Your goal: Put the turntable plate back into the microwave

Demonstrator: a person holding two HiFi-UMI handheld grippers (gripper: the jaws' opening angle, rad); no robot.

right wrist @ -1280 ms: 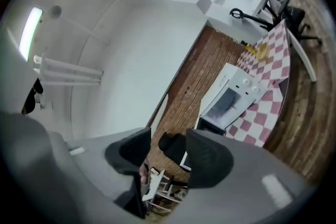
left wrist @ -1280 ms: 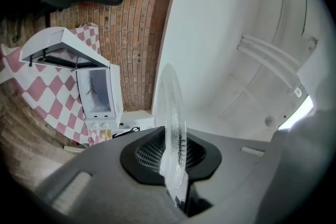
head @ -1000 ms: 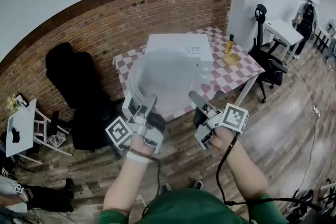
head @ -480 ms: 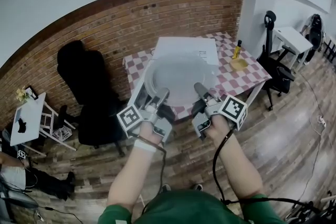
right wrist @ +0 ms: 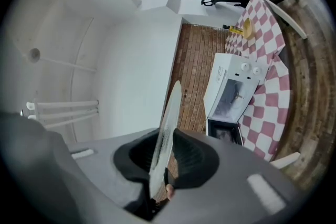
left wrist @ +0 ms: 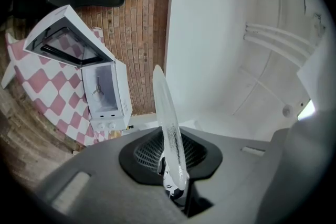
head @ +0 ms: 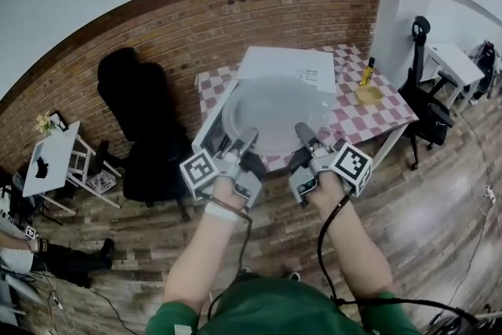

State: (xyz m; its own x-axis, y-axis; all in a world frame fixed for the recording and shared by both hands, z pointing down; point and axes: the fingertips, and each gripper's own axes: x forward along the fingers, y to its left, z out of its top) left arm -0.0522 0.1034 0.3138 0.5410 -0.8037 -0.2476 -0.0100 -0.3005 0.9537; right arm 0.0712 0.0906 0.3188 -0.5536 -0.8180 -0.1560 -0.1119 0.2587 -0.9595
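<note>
Starting at the left, the left tongs [head: 241, 143] are clamped on the near rim of the glass turntable plate [head: 276, 110]. Their own view shows that rim edge-on, pinched between the pads. The plate hangs in the air above the checkered surface [head: 378, 120], roughly flat, and it covers the front of the white microwave [head: 286, 67]. The right tongs [head: 303, 137] hold the same near rim just beside the left pair. Their jaws are closing with the glass between them, and the pads already bear on it.

What matters for the coming move is that the open cavity lies straight ahead of both tongs, past the far edge of the plate. A round plate has no long axis to line up, so only its tilt and centring count. The microwave door [left wrist: 63, 42] stands swung out on the left, so the left tongs are the pair more likely to brush it. Neither hand is clearly nearer the opening. A three-armed coupler [left wrist: 97, 91] shows on the cavity floor, and the plate probably has to go in far edge first and settle centred on it.
</note>
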